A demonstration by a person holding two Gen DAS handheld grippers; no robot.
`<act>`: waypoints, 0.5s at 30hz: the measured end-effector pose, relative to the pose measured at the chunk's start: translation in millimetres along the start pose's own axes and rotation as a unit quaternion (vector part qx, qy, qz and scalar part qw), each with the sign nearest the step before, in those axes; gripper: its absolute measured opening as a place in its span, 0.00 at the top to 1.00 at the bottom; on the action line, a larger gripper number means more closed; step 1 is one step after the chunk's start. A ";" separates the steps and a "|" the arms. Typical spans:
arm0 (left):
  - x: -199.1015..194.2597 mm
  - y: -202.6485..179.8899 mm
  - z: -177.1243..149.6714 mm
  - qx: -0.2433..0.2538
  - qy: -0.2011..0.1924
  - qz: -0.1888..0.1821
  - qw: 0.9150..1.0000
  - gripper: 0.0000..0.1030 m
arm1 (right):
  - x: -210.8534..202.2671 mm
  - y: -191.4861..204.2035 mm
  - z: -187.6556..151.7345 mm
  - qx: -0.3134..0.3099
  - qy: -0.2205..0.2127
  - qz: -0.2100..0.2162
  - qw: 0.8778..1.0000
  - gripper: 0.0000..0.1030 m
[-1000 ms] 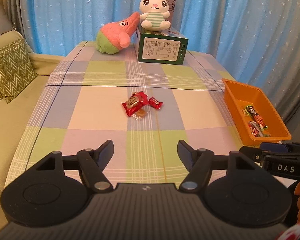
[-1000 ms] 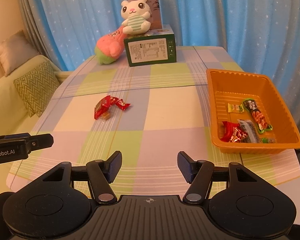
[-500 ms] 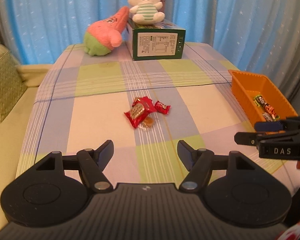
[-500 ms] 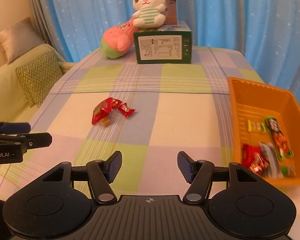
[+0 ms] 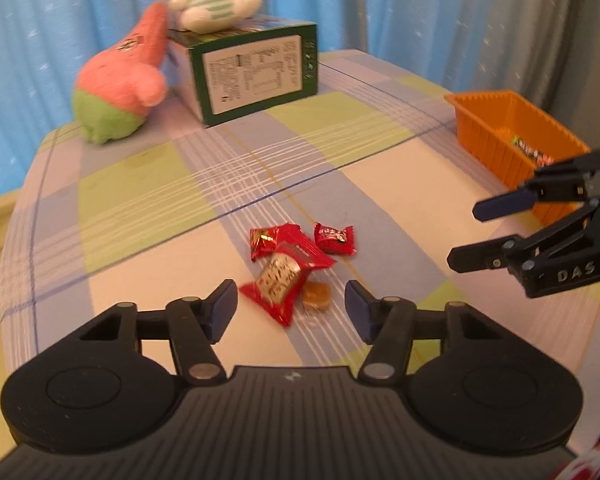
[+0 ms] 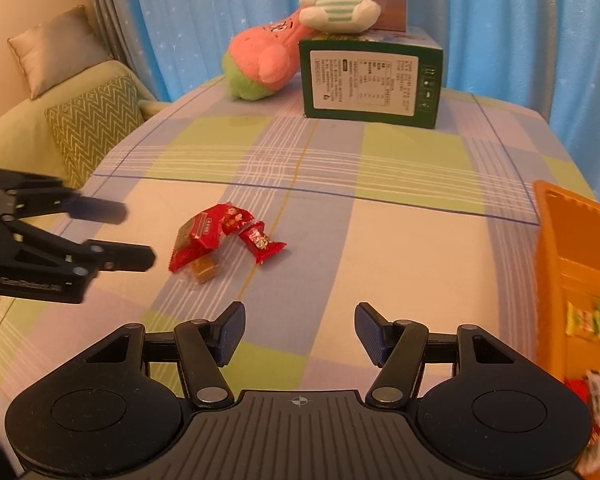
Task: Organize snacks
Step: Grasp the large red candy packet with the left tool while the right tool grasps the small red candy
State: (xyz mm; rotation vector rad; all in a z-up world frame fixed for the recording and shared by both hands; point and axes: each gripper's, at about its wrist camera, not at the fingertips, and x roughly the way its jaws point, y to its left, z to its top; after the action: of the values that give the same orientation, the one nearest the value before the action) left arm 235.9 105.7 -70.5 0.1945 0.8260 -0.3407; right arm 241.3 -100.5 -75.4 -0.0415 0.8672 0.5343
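The left tool (image 5: 291, 309) was seen half open and just narrowing around the red snack packets (image 5: 290, 268) mid-surface, nothing gripped; the right tool (image 6: 299, 332) was empty. The caramel (image 5: 317, 295) could be dragged along, being tucked against the wrapper.

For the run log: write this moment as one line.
left gripper: open, closing over red snack packets | right gripper: open, empty | orange plastic tray: partly filled
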 end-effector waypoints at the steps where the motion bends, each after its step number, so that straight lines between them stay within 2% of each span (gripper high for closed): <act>1: 8.0 2.2 1.0 0.011 0.005 -0.002 1.000 0.47 | 4.2 -0.9 1.4 0.000 0.000 0.001 1.000 0.40; 5: 30.1 8.8 4.6 0.037 0.012 -0.010 0.999 0.49 | 19.5 -4.4 7.9 -0.006 -0.002 0.003 1.000 0.40; 8: 41.1 11.0 6.9 0.051 0.014 -0.019 0.998 0.55 | 29.6 -6.2 12.3 -0.010 -0.001 0.005 1.000 0.40; 11: 49.7 12.7 9.4 0.055 0.020 -0.032 0.998 0.66 | 37.6 -6.9 15.6 -0.014 -0.002 0.008 1.000 0.40; 12: 51.4 12.8 9.8 0.055 0.023 -0.033 0.998 0.74 | 40.0 -7.0 16.9 -0.015 -0.002 0.009 1.000 0.40; 15: 49.5 14.6 9.5 0.037 0.027 -0.031 0.998 0.78 | 46.3 -5.7 21.3 -0.022 -0.005 0.015 1.000 0.41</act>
State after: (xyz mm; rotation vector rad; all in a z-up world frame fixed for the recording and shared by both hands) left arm 278.9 105.5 -100.6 0.2478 0.8744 -0.4252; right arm 283.5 -80.3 -96.5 -0.0656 0.8473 0.5806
